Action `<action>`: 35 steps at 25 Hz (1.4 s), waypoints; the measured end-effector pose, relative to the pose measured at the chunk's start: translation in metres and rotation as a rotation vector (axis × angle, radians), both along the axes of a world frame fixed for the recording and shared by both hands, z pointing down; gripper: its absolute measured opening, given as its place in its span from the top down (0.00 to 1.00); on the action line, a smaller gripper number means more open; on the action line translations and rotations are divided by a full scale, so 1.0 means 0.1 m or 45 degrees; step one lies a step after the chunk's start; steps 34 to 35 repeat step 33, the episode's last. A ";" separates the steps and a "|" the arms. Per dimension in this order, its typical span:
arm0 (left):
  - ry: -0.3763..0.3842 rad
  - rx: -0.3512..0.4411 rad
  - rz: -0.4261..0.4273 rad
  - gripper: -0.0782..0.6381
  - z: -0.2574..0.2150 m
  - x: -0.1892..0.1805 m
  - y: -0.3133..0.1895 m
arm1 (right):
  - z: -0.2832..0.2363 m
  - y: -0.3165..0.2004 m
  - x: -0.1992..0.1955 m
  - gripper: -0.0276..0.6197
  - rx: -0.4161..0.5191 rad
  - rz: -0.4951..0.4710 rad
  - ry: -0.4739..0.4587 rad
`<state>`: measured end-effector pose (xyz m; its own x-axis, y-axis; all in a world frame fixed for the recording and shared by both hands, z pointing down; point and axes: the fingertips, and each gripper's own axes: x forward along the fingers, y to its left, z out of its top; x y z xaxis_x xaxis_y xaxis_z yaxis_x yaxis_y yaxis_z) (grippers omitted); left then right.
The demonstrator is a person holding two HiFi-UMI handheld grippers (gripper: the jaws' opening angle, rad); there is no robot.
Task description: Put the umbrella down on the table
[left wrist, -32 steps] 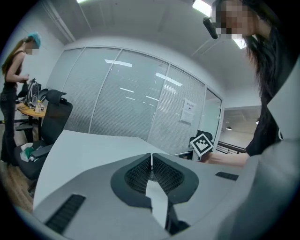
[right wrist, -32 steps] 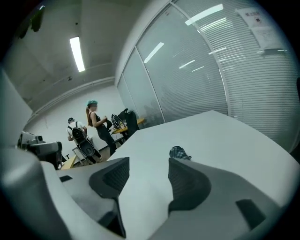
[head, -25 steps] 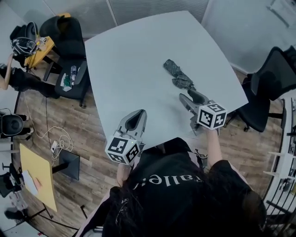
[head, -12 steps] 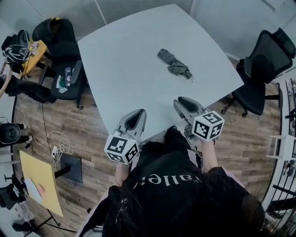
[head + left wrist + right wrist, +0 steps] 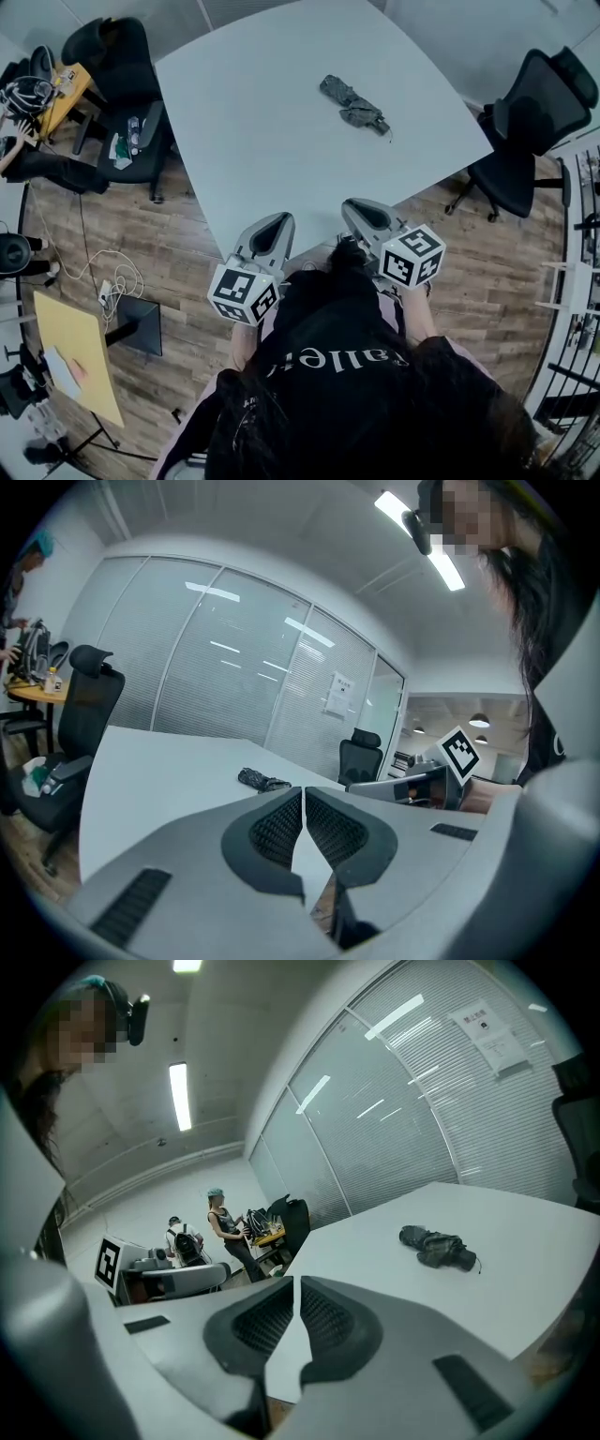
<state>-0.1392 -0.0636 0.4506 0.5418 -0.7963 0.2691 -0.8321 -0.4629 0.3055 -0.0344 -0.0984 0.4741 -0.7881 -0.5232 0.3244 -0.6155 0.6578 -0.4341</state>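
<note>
Umbrella [image 5: 353, 104] (folded) on table [image 5: 253, 112], long axis far-left to near-right, left tongs [image 5: 279, 220] and right tongs [image 5: 356, 206] closed, empty

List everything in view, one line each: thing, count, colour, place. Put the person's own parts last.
table: 1, pale grey, centre of the room
umbrella: 1, dark grey, folded, lying on the table's far right part
office chairs: 2, black, one right of the table, one left
side table: 1, yellow-brown, far left, cluttered
panel: 1, yellow, lower left
cables: a tangle, white, on the floor at left
floor: 1, brown wood
glass partition: 1, frosted grey, behind the table
bystanders: 2, beside the side table
left tongs: 1, grey, shut, empty, near table edge
right tongs: 1, grey, shut, empty, near table edge
</note>
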 end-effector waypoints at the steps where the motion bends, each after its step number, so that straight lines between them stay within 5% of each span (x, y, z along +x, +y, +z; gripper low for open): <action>1: 0.001 0.000 0.001 0.85 0.00 0.00 0.02 | 0.01 0.02 -0.02 0.90 0.003 -0.008 0.005; 35: 0.037 0.045 0.124 0.85 -0.01 0.32 0.01 | 0.04 0.09 0.05 0.92 -0.015 -0.028 0.023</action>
